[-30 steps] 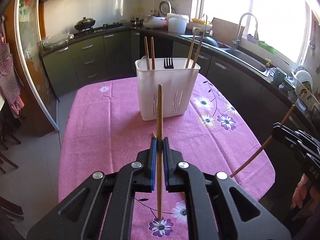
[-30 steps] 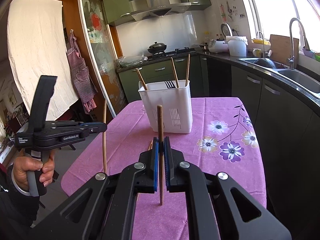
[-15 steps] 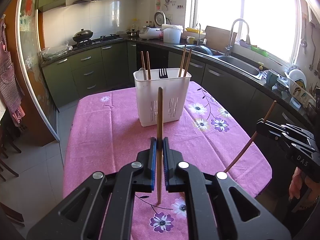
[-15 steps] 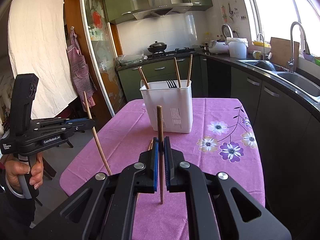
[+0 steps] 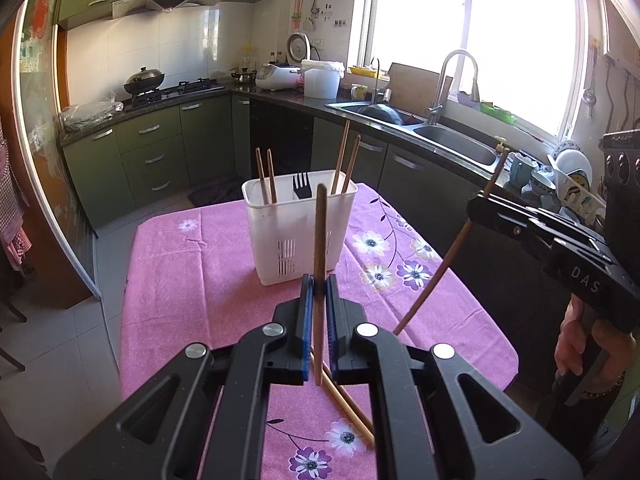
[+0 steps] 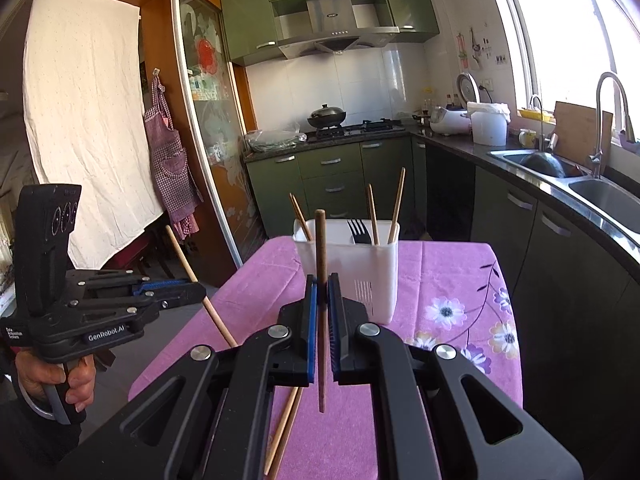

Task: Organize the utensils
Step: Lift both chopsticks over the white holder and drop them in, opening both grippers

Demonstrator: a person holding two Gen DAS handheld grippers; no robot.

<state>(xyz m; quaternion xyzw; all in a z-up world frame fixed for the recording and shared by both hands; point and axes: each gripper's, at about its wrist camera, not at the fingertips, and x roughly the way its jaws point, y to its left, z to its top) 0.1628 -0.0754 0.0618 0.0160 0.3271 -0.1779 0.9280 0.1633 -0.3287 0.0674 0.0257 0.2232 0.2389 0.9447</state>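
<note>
Two slim brown chopsticks (image 5: 320, 240) (image 6: 320, 264) (wooden, upright), one pinched in each gripper's closed jaws.

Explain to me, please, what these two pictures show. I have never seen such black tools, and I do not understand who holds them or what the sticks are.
No robot is here. A person holds a black two-finger gripper in each hand, and each gripper carries a camera looking along its fingers.

One picture is from the left gripper, the other from the right gripper; each also sees the other at the side. Each is shut on one wooden chopstick: the left one's and the right one's.

On the pink flowered tablecloth stands a white utensil holder with a black fork and several chopsticks. Two loose chopsticks lie on the cloth.
</note>
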